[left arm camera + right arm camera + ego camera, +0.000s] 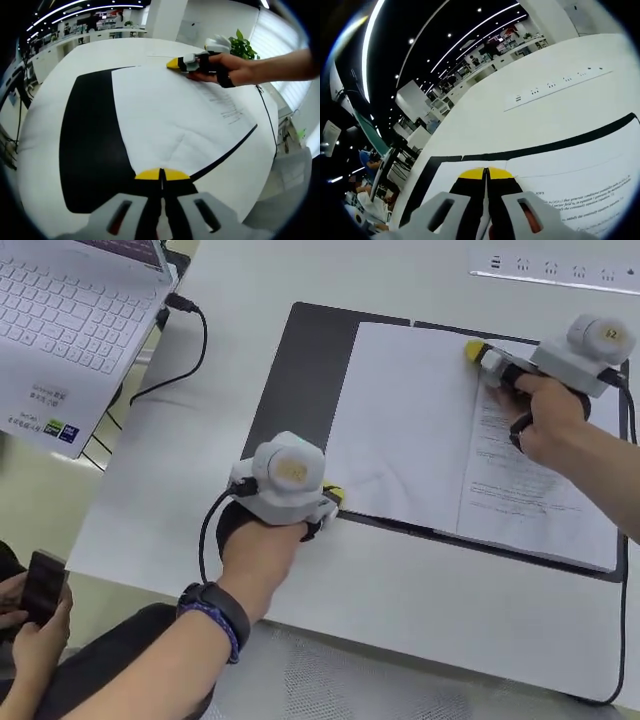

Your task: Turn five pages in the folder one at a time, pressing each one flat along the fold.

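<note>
Folder (300, 370): laid open on worktop (420, 600) (blank left page (400, 420)).
Left hand-held gripper (332, 497): jaws held together, at the page's near edge.
Right hand-held gripper (474, 351): jaws together, set at the far end of the fold (466, 455).

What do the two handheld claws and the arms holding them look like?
The left claw and right claw both have pale grey rounded bodies with a round yellowish mark, black fingers and yellow tips. A black cable trails from the left one. Both hands wear black straps. The left wrist wears a black watch and a blue-purple braided band. No sleeves on the forearms.
</note>
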Available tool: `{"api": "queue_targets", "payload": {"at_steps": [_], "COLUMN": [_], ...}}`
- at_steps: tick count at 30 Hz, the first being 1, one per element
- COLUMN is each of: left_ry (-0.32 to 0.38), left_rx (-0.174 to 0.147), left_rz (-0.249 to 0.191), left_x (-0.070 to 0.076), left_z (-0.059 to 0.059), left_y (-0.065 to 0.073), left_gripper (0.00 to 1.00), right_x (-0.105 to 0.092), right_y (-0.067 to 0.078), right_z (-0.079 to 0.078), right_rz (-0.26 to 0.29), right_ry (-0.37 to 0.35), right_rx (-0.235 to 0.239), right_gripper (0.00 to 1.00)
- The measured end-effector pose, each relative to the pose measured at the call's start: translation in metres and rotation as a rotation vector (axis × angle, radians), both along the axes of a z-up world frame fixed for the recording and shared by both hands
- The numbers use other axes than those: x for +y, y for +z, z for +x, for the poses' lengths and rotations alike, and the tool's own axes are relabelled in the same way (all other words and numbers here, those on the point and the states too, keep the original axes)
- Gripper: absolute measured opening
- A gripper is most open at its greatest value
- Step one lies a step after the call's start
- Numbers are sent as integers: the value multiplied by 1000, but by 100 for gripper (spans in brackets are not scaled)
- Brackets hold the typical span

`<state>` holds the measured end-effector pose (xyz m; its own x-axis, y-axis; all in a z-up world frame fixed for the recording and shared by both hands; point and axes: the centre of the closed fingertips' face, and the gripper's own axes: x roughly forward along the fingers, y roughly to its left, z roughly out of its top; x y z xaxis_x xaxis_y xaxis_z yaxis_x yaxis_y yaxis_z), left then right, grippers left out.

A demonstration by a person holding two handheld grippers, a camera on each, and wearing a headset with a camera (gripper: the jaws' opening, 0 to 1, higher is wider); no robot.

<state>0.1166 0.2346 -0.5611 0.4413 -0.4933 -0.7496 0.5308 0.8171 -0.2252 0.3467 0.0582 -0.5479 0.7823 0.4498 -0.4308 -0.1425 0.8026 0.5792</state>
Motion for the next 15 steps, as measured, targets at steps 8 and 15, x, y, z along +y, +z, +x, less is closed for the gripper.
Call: {"api": "queue_targets", "payload": {"at_steps": [8,15], "left_ry": [5,-5], "left_rx": [11,16], "left_rz": [5,2], "left_x": [0,0], "left_z": [0,-1], "left_y": [1,1], "left_gripper": [0,0], "right_x": [-1,9], "right_y": [-1,6], "right_z": [-11,-28], "right_rz": [75,83], "right_ry": [-39,-18], "right_rx": [0,-2], "right_gripper": [0,0]}}
